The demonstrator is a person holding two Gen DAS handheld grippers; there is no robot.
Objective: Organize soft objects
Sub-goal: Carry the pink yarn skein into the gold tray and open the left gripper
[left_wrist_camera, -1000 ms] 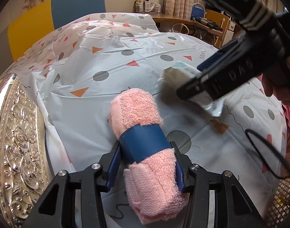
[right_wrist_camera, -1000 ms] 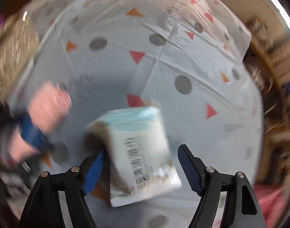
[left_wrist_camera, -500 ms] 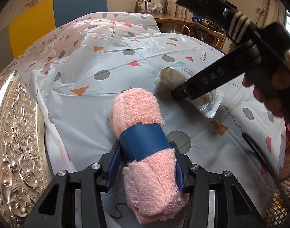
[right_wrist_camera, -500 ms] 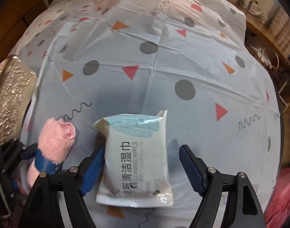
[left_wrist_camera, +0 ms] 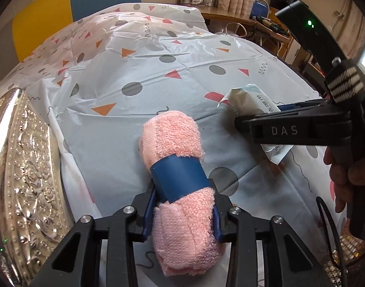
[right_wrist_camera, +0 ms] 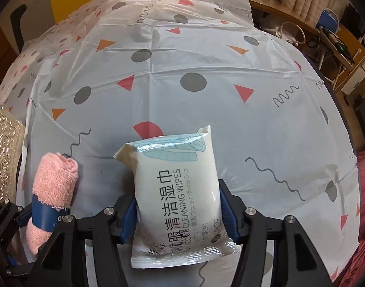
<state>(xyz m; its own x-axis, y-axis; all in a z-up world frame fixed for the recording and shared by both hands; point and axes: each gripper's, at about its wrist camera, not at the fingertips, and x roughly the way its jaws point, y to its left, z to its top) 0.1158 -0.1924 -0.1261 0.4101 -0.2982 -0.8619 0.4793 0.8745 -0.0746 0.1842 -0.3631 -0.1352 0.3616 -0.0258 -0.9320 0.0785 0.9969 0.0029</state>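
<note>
Wipes pack getting squeezed

Right gripper closing its blue fingers on the wet wipes pack, lying on the patterned worktop; pink rolled towel nearer its left edge.

- A rolled pink towel, fluffy terry cloth bound around its middle by a dark blue paper band, is lying lengthwise on the patterned tablecloth, just beside an embossed silver tray.
- A white pack of wet wipes, soft and pillow-shaped with black print and a pale blue flap at its far end, is lying flat on the cloth, near the towel's right side but apart from it.
</note>
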